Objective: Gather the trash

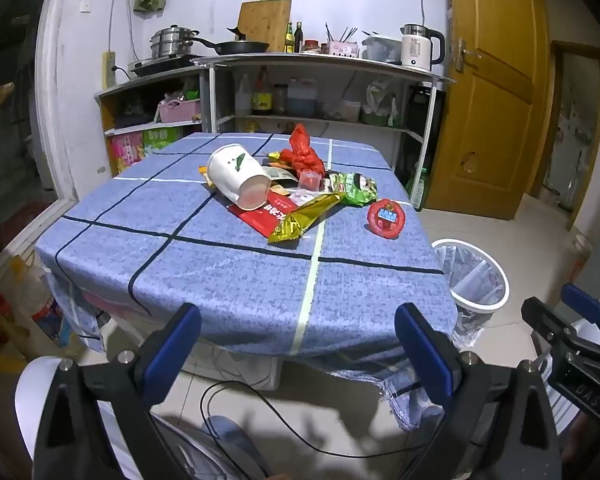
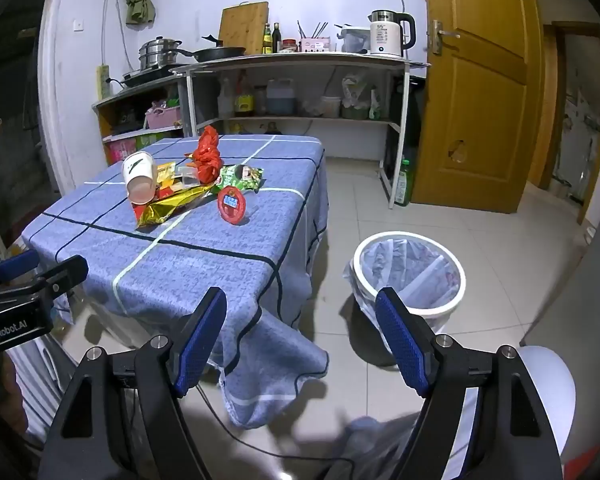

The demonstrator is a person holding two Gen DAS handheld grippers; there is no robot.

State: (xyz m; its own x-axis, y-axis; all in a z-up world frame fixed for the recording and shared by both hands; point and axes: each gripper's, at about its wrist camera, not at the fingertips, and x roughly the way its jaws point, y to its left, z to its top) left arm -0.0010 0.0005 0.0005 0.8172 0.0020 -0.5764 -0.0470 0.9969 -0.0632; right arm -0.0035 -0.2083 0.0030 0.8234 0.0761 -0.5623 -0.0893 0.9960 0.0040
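Nothing collected yet, judging by the lined bin.

On the blue checked tablecloth point(image 1: 236, 280), from left to right:
- toppled white paper cup point(image 1: 238, 178), mouth toward the camera, resting on a flat red printed packet point(image 1: 266, 216);
- crumpled gold foil wrapper point(image 1: 306, 216) over that packet;
- small clear plastic cup point(image 1: 310, 180) behind;
- knotted red plastic bag point(image 1: 302, 152) at the back;
- green snack wrapper point(image 1: 354, 188);
- round red lid with a blue label point(image 1: 387, 218), lying apart, nearest the bin side.

White round bin with a clear liner point(image 2: 408, 276) on the floor to the right of the table, seemingly empty.

Left gripper point(image 1: 298, 344): jaws wide apart, nothing between, short of the table edge. Right gripper point(image 2: 302, 332): likewise wide apart and empty.

All 7 pieces left to move.
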